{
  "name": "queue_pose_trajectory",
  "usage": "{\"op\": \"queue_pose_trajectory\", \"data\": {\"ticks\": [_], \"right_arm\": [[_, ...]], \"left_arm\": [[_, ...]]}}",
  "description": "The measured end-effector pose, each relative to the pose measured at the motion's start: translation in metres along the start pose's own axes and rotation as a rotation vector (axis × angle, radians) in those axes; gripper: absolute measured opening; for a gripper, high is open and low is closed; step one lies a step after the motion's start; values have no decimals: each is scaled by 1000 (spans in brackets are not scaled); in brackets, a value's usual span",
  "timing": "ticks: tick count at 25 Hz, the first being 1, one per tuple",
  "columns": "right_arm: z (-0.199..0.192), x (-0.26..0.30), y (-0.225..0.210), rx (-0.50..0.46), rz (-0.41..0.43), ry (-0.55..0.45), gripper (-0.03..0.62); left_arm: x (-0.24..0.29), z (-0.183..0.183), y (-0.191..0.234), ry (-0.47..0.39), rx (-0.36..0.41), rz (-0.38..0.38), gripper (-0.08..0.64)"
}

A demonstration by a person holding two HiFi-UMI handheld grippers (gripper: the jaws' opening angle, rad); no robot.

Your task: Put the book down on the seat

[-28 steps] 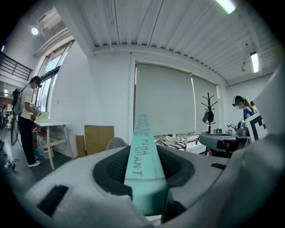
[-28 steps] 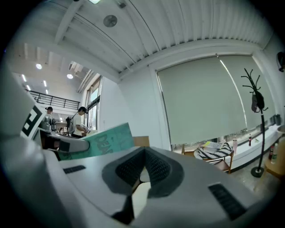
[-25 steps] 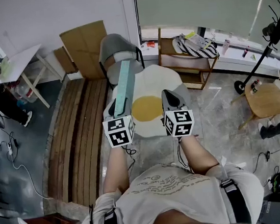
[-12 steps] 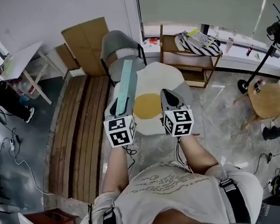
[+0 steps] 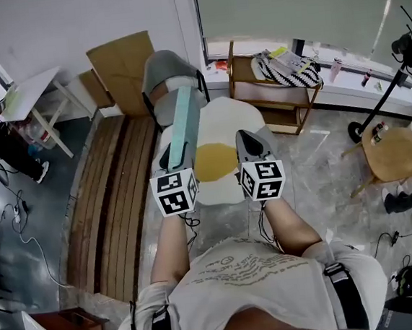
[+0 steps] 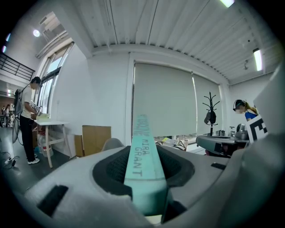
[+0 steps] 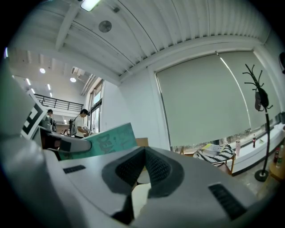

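A teal book (image 5: 185, 119) stands on edge, spine up, with my left gripper (image 5: 170, 155) shut on its near end. It sticks out forward toward a grey chair (image 5: 168, 73) by the wall. In the left gripper view the book's spine (image 6: 144, 156) runs between the pads, and the chair back (image 6: 111, 143) shows beyond, left of it. My right gripper (image 5: 253, 140) is level beside the left one, shut and with nothing in it, above a white and yellow egg-shaped rug (image 5: 224, 170). In the right gripper view the book's cover (image 7: 100, 142) shows at the left.
Cardboard sheets (image 5: 120, 64) lean on the wall behind the chair. A wooden rack (image 5: 286, 91) with a striped cushion stands right of it, and a round wooden stool (image 5: 389, 151) farther right. Wooden planks (image 5: 111, 199) lie at the left, near a white table (image 5: 28, 91).
Both grippers have moved a little forward toward the grey chair, the left one carrying the book. The grip on the book is unchanged.
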State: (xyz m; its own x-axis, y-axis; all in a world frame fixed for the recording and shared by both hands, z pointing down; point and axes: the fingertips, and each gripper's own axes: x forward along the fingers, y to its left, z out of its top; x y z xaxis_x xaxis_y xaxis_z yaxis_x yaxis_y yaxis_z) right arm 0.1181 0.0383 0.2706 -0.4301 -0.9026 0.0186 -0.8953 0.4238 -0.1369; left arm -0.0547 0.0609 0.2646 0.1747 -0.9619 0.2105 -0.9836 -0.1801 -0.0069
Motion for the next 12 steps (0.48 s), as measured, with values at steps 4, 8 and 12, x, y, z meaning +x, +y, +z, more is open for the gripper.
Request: {"op": "queue_pose_trajectory", "data": {"ticks": [4, 8, 12], "right_arm": [[5, -12, -38, -9, -5, 4, 28], [5, -23, -71, -6, -11, 14, 28], [-1, -25, -92, 12, -14, 24, 28]], "left_arm": [[14, 3, -36, -2, -8, -4, 175], [24, 0, -66, 8, -16, -12, 173], [37, -5, -83, 35, -12, -24, 173]]}}
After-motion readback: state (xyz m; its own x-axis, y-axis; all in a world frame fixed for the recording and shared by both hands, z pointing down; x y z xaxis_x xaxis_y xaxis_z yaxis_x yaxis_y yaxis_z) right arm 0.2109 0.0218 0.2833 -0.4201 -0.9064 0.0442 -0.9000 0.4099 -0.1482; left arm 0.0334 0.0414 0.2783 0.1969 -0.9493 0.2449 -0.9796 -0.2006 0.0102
